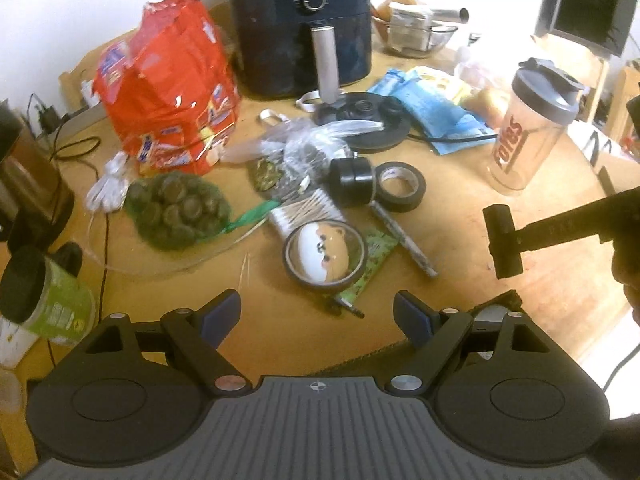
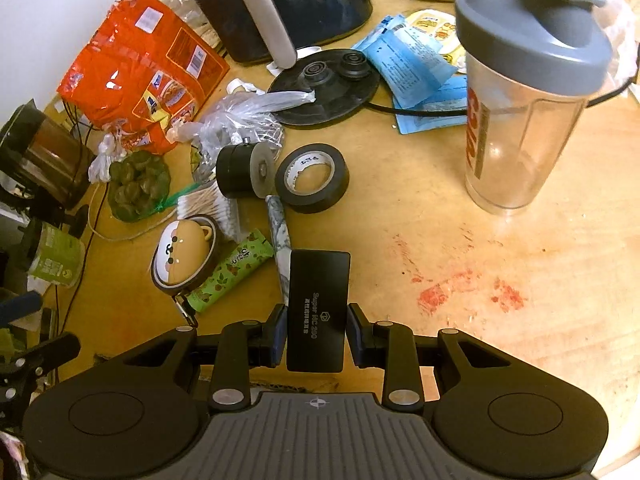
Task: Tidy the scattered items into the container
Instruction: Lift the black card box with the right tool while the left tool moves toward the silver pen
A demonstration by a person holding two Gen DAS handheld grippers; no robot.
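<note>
1. Right wrist view: the right gripper pinches a flat, matte black box by its long sides, held above the table; I judge it bound for the container, which I cannot identify.
2. The left gripper is spread and empty, over a glossy tape roll.
3. Other clutter: another tape roll, a rigid clear shaker.

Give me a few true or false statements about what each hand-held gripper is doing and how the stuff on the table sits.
1. The right hand-held gripper grips a flat black case. True.
2. The left hand-held gripper holds a tape roll. False: it is open and empty.
3. The shaker bottle lies on its side. False: it stands upright, lid on.
4. The black tape roll lies flat on the table. True.
</note>
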